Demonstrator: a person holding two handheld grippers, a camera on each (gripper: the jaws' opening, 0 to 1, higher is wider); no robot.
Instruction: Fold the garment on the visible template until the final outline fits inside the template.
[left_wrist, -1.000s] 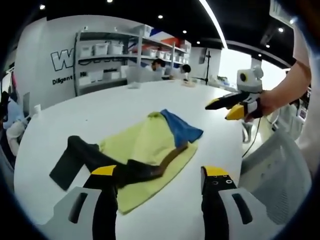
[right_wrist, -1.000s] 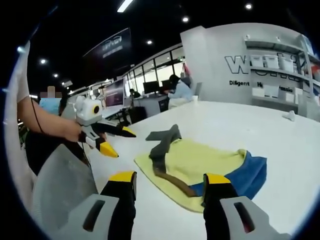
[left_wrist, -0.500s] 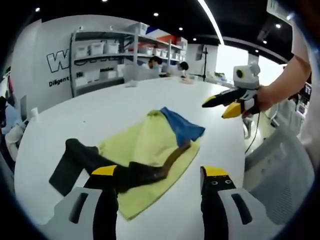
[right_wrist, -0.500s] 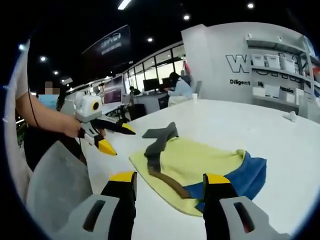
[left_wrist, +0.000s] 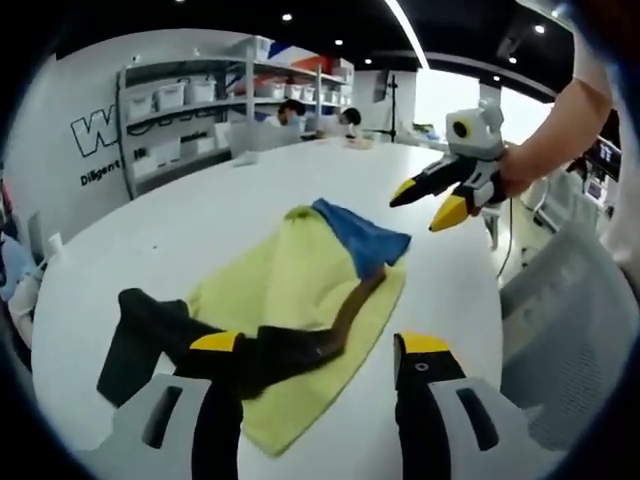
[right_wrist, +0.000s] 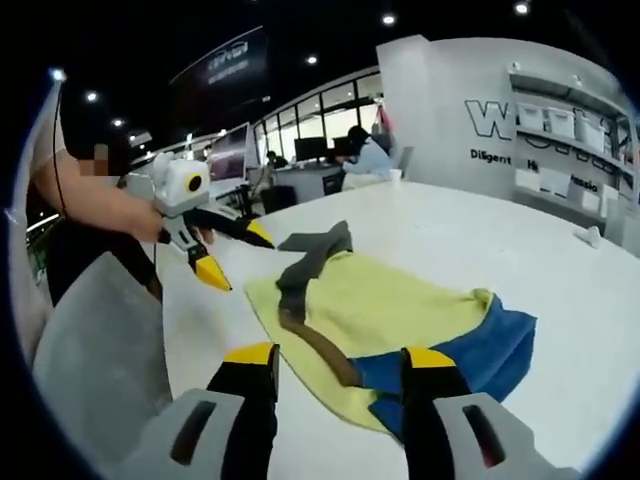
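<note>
A garment lies flat on the white table (left_wrist: 230, 210): a yellow body (left_wrist: 285, 290), a blue part (left_wrist: 362, 238) at its far end, and a dark brown and black strip (left_wrist: 290, 345) running off to a black end (left_wrist: 135, 335) at the left. My left gripper (left_wrist: 312, 350) hovers open just short of the garment's near edge. In the right gripper view the yellow body (right_wrist: 375, 300), blue part (right_wrist: 480, 350) and dark strip (right_wrist: 300, 300) lie ahead of my open right gripper (right_wrist: 338, 358). The right gripper (left_wrist: 435, 198) also hangs open above the table's right side, and the left gripper (right_wrist: 225, 250) shows held by a hand.
A grey mesh chair back (left_wrist: 560, 320) stands at the table's right edge. Shelves with white bins (left_wrist: 190, 110) line the far wall. People sit at desks in the background (right_wrist: 365, 160). A small white object (right_wrist: 590, 235) lies on the table far right.
Both cameras have drawn slightly closer to the garment and shifted. The right gripper has moved in a little toward the blue end. The garment lies as before.
</note>
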